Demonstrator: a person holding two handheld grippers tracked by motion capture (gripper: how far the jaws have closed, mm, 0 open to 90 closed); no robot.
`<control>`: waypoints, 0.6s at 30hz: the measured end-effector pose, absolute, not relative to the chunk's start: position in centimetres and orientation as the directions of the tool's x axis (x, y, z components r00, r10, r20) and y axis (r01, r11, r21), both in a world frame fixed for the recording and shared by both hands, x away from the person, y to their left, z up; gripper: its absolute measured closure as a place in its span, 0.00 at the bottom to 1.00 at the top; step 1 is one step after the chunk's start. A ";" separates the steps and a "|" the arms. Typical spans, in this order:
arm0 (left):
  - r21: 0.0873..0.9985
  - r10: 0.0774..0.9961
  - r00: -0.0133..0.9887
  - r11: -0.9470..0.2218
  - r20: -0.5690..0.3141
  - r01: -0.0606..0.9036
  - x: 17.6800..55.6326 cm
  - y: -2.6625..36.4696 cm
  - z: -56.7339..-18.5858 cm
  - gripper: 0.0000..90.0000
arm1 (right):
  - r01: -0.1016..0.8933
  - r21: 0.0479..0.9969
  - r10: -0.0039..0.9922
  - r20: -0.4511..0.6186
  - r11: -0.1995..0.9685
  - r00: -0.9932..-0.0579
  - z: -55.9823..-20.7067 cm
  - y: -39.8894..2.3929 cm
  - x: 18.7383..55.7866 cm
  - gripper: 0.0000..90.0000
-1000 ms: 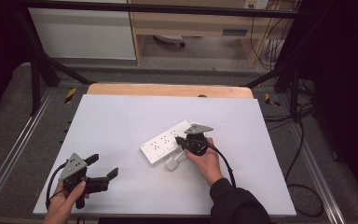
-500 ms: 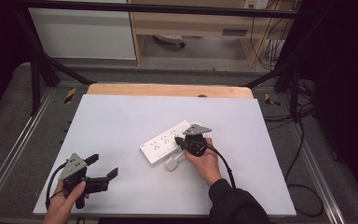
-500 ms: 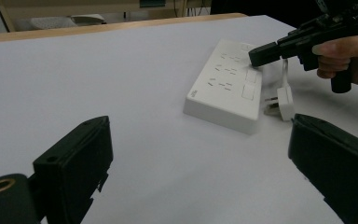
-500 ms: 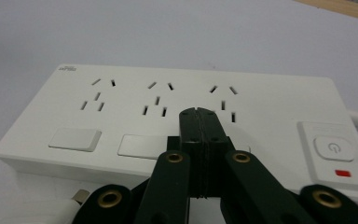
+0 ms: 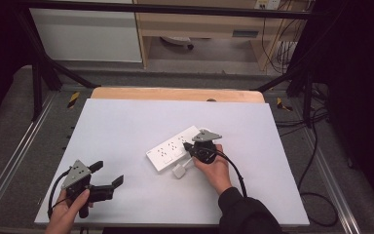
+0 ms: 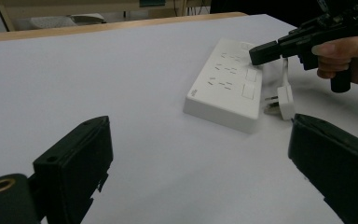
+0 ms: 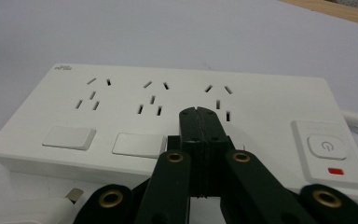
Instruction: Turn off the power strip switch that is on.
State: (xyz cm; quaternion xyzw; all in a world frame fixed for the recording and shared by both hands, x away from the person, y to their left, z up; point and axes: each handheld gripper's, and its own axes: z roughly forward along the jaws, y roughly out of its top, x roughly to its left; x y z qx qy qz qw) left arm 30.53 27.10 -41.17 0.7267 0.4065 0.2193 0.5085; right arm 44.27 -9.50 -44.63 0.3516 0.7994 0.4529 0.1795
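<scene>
Nothing has moved. Right tongs, jaws closed and empty, tips over power strip at bench centre. Left tongs gape empty, near-left.

White power strip lying flat mid-table, sockets up, white plug just beside it
</scene>
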 end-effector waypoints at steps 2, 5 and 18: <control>0.917 0.814 0.573 -0.153 -0.094 0.368 30.5 27.1 -41.2 0.07 | 0.402 0.851 0.726 0.036 0.338 -0.687 -44.7 -9.5 44.2 1.00; 0.917 0.814 0.573 -0.153 -0.094 0.368 30.5 27.1 -41.2 0.07 | 0.405 0.848 0.724 0.037 0.342 -0.689 -44.8 -9.5 44.2 1.00; 0.917 0.817 0.569 -0.148 -0.098 0.370 30.5 27.2 -41.2 0.07 | 0.401 0.856 0.727 0.045 0.325 -0.685 -45.0 -9.6 44.1 1.00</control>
